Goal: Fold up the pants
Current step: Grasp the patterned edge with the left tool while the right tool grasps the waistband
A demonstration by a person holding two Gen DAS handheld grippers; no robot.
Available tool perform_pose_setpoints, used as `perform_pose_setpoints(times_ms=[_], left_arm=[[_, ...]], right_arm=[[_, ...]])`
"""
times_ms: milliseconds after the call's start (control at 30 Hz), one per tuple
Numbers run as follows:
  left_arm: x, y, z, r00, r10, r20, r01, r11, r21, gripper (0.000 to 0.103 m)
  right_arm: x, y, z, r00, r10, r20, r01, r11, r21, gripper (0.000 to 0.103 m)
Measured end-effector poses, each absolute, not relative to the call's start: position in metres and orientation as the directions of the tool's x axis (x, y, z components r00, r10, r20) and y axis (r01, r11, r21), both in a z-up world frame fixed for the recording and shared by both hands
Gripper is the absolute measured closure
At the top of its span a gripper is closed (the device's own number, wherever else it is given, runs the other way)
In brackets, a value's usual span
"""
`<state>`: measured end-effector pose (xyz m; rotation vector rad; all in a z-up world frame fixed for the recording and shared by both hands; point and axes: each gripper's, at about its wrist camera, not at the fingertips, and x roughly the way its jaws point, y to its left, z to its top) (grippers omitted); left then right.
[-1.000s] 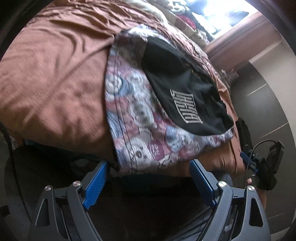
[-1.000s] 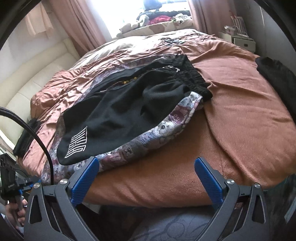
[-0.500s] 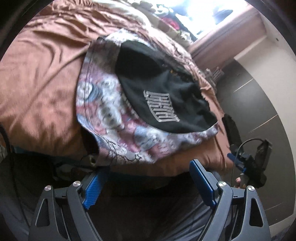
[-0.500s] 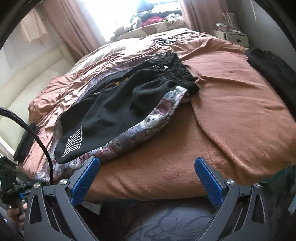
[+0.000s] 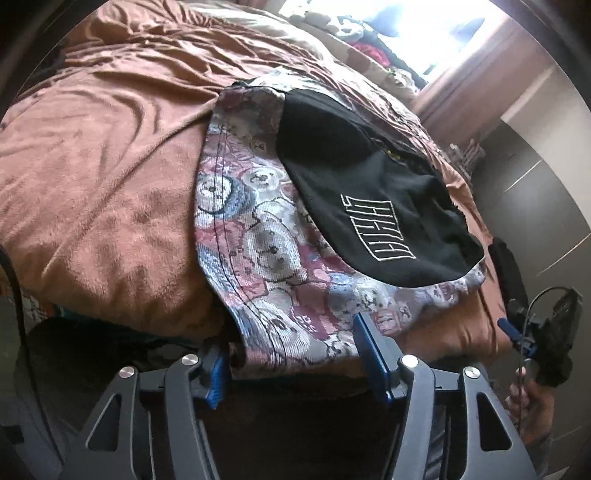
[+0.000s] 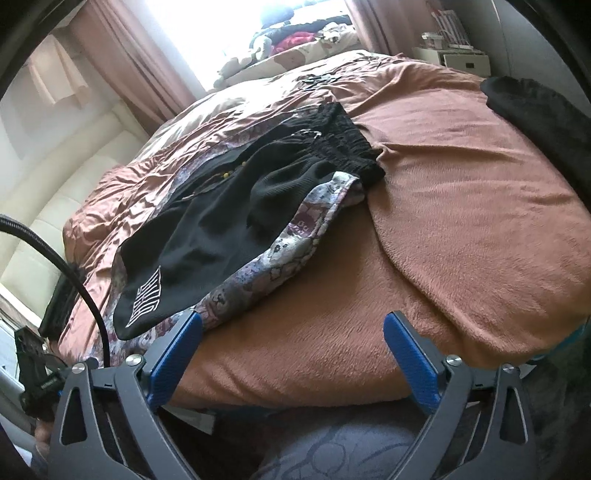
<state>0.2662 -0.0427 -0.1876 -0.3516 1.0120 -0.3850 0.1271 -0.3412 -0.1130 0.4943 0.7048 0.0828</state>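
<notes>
Our left hand-held gripper sits at the bottom of its own view with its blue fingers spread, and the hem of the pants lies in the gap between them at the near edge of the bed; the left finger's pad seems to touch the cloth, though we cannot tell if it presses it. Our right hand-held gripper is also spread wide at the bottom of its view, with nothing between its fingers but the brown blanket; its left fingertip is just beside the patterned edge of the pants. The pants fill the centre of the left wrist view: a teddy-bear print leg lies flat, and a black leg with a white outlined logo rests on top of it, reaching toward the right of the frame. In the right wrist view they run from lower left to the centre, with the black gathered waistband uppermost. A dark garment lies on the blanket at the upper right of that view. Pink curtains hang at the upper left beside a bright window, and a cream padded headboard lines the left edge.
</notes>
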Motion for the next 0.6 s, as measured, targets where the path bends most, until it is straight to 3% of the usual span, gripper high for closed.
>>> perform_pose_setpoints(times_ms=[233, 300, 367, 400, 600], left_arm=[[0.268, -0.053, -0.188, 0.499, -0.429, -0.753, 0.197, 0.902, -0.384, 0.042], [0.269, -0.052, -0.188, 0.505, -0.42, -0.754, 0.177, 0.906, -0.386, 0.055], [0.272, -0.047, -0.189, 0.491, -0.419, -0.764, 0.145, 0.904, -0.403, 0.088], [0.273, -0.043, -0.188, 0.486, -0.425, -0.764, 0.128, 0.899, -0.419, 0.093], [0.268, -0.031, -0.167, 0.538, -0.456, -0.709, 0.098, 0.87, -0.484, 0.096]], right_arm=[[0.151, -0.347, -0.128, 0.741, 0.266, -0.617, 0.095, 0.868, 0.488, 0.006], [0.16, -0.348, -0.132, 0.734, 0.277, -0.621, 0.094, 0.863, 0.496, 0.009], [0.167, -0.349, -0.136, 0.729, 0.284, -0.623, 0.092, 0.861, 0.5, 0.013], [0.171, -0.351, -0.137, 0.727, 0.289, -0.623, 0.091, 0.858, 0.505, 0.013], [0.191, -0.357, -0.14, 0.728, 0.303, -0.615, 0.088, 0.848, 0.522, 0.013]])
